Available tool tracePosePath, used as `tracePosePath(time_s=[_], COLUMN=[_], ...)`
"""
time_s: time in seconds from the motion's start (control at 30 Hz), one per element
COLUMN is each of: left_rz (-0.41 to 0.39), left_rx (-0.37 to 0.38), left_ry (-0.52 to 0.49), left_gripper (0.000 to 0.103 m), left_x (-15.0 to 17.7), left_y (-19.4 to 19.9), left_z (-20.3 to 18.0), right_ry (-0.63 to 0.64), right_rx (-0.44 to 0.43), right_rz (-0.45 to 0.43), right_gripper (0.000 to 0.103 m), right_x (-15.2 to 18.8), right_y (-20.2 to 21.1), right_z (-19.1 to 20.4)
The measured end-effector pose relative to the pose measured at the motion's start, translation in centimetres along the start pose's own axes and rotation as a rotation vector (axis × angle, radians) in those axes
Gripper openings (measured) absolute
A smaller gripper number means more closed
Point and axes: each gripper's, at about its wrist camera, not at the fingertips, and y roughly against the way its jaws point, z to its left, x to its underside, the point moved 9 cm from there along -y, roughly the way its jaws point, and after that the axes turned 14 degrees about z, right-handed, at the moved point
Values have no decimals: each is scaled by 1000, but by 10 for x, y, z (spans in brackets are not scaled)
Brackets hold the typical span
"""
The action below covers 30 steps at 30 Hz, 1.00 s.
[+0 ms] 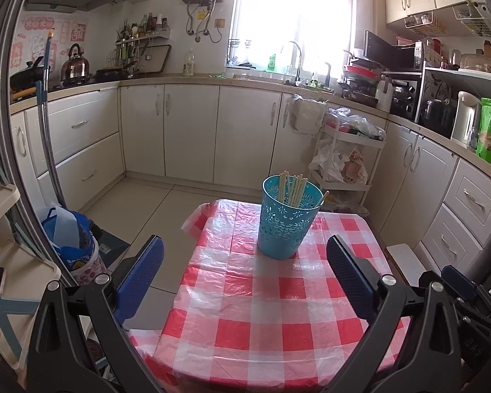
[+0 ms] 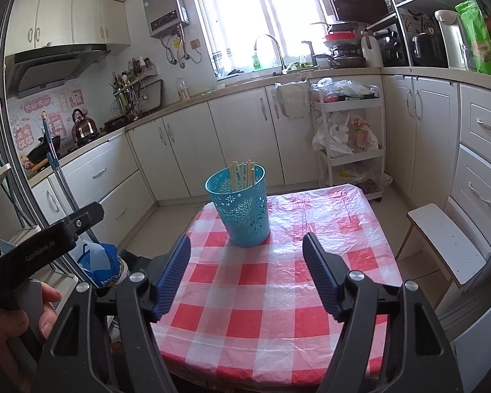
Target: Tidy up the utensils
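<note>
Two claws gaping empty, left claw [image 1: 245,255], right claw [image 2: 246,255], chopsticks [image 1: 293,190] upright in teal holder [image 1: 288,226]

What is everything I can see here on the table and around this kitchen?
holder: one, turquoise, perforated, upright on the table's far part
chopsticks: a bundle, pale wood, standing in the holder; count unclear
tablecloth: one, red and white check plastic, covering the table
kettle: one, metallic, on the stove at left
faucet: one, silver, under the window
cart: one, white, holding plastic bags, by the right cabinets
stool: one, white, right of the table
left hand-held gripper: black with blue pads, open, empty
right hand-held gripper: same colours, open, empty
</note>
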Motion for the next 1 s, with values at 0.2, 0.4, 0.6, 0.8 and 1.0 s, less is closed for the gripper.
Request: tracePosePath(time_s=[0.2, 0.4, 0.6, 0.8, 1.0], left_rz=[7, 15, 28, 33, 81], left_rx=[-5, -14, -15, -17, -24], left_ry=[-13, -27, -27, -27, -63], left_gripper=[96, 96, 96, 96, 96], left_x=[7, 16, 23, 28, 38], left_y=[10, 20, 30, 45, 57], left_z=[0, 0, 1, 2, -3], right_ry=[2, -1, 6, 12, 2], right_rx=[-4, -10, -16, -13, -12], right_rz=[3, -1, 5, 27, 47], right_gripper=[69, 69, 72, 75, 77], right_x=[6, 12, 16, 26, 34], right_y=[9, 22, 37, 51, 70], right_z=[2, 7, 14, 17, 17])
